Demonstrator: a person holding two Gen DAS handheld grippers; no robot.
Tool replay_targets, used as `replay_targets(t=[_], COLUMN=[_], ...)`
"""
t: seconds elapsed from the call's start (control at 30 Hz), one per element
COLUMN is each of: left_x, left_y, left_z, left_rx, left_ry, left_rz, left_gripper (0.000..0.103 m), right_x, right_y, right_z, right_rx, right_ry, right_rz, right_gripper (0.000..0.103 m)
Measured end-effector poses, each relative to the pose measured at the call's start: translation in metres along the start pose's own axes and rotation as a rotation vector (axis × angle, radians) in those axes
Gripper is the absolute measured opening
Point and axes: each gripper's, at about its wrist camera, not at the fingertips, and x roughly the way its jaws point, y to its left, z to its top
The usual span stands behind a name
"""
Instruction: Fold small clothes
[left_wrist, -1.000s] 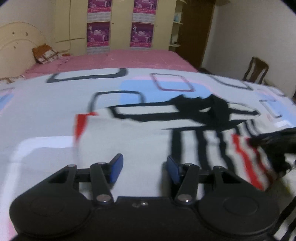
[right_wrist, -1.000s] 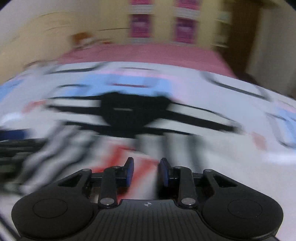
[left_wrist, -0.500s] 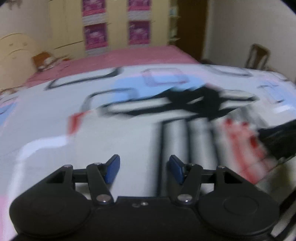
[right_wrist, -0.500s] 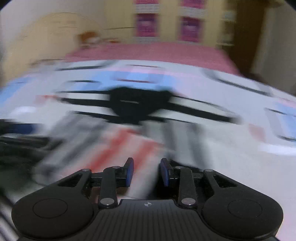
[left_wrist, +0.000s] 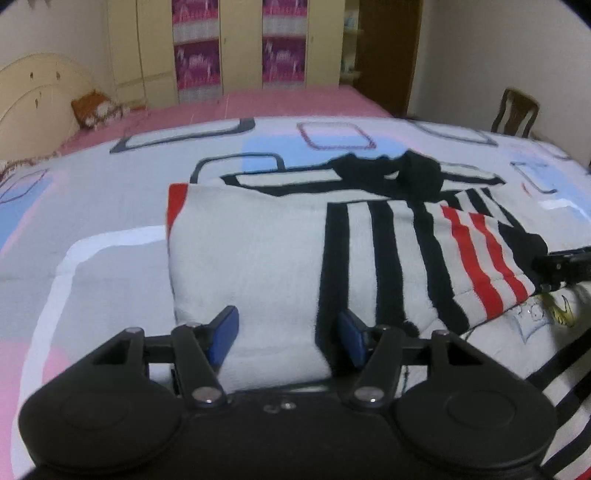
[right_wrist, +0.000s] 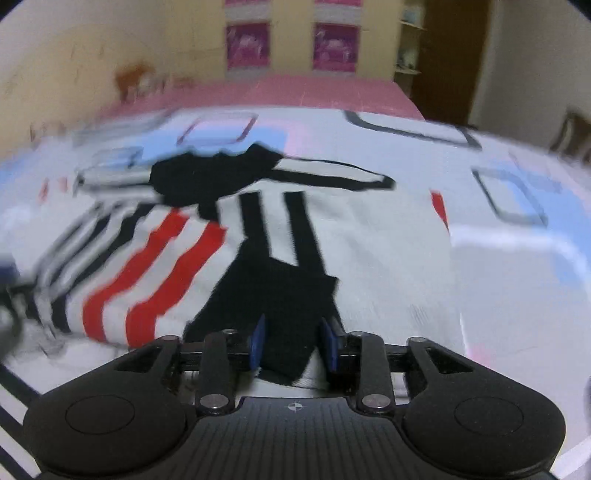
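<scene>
A small white sweater (left_wrist: 258, 258) with black and red stripes and a black collar (left_wrist: 399, 173) lies flat on the bed. It also shows in the right wrist view (right_wrist: 369, 251). My left gripper (left_wrist: 288, 332) is open, low over the sweater's near edge, with the cloth between its blue pads. My right gripper (right_wrist: 293, 341) is open, with a black cuff (right_wrist: 284, 314) of the sweater lying between its pads. The right gripper's body shows at the right edge of the left wrist view (left_wrist: 565, 266).
The bed has a white quilt (left_wrist: 92, 229) with blue, pink and grey squares, and a pink sheet (left_wrist: 258, 103) behind. A headboard (left_wrist: 33, 92) and a pillow (left_wrist: 92, 107) stand at the far left, a wardrobe (left_wrist: 240, 44) at the back, a wooden chair (left_wrist: 515, 110) at right.
Both grippers have moved forward and down onto the sweater's near edge. The cloth now lies between each pair of pads. The right gripper's jaws stand a little wider.
</scene>
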Motion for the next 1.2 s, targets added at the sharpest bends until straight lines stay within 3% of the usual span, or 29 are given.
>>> replay_targets(t=[0.07,0.3,0.47,0.57,0.8,0.87,0.93,0.97,1.0,1.07,1.2], left_x=[0.0,-0.002,-0.003,-0.002,-0.002,-0.002,-0.001,-0.001,-0.001,-0.002,-0.009], left_y=[-0.005,-0.005,-0.004,-0.006,-0.009,-0.01,-0.011,-0.012,-0.011,-0.009,0.003], left_z=[0.001,-0.003,-0.004,-0.004,-0.005,-0.004,-0.004,-0.004,-0.004,-0.002,-0.004], left_rx=[0.037,0.022,0.018,0.018,0.026,0.028,0.03,0.033,0.032,0.025,-0.038], left_ry=[0.004,-0.013,-0.013,-0.015,-0.016,-0.012,-0.01,-0.009,-0.007,-0.003,-0.021], left_rz=[0.016,0.016,0.017,0.025,0.047,0.053,0.058,0.06,0.059,0.052,0.021], left_gripper=[0.06,0.06,0.06,0.06,0.06,0.06,0.06,0.06,0.06,0.06,0.06], right_x=[-0.001,0.001,-0.026,-0.001,-0.003,-0.006,-0.006,-0.006,-0.006,-0.005,-0.019], right_y=[-0.003,0.005,0.01,0.01,0.003,0.001,-0.003,-0.004,-0.006,-0.005,-0.007], right_z=[0.001,0.004,0.006,0.0,-0.005,-0.011,-0.013,-0.012,-0.01,-0.007,-0.006], right_rx=[0.021,-0.002,0.008,-0.014,0.028,0.049,0.057,0.066,0.067,0.048,0.049], right_ry=[0.005,0.011,-0.111,-0.005,-0.052,-0.065,-0.069,-0.063,-0.062,-0.065,-0.079], right_rz=[0.004,-0.025,-0.004,-0.037,-0.015,-0.008,0.008,0.026,0.055,0.095,0.119], right_gripper=[0.04,0.04,0.04,0.04,0.04,0.049,0.049,0.047,0.031,0.014,0.01])
